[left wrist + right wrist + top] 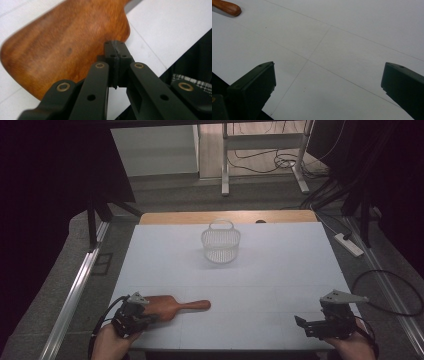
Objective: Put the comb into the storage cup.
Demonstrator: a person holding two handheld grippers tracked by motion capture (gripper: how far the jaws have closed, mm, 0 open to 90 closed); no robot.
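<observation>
A brown wooden paddle (172,305) lies flat near the table's front left, its handle pointing right. The handle's rounded end also appears in the right gripper view, where the paddle (227,7) is at the top left. My left gripper (146,318) is over the paddle's broad end. In the left gripper view this gripper (116,51) has its jaws pressed together at the rim of the paddle (62,42), and I see nothing between the pads. My right gripper (306,326) hovers at the front right, its jaws wide apart in the right gripper view (328,80) over bare white table.
A small white wire basket (221,242) with a handle stands at the far middle of the white table (280,270). A power strip (348,244) lies on the floor to the right. Metal rails run along both sides of the table.
</observation>
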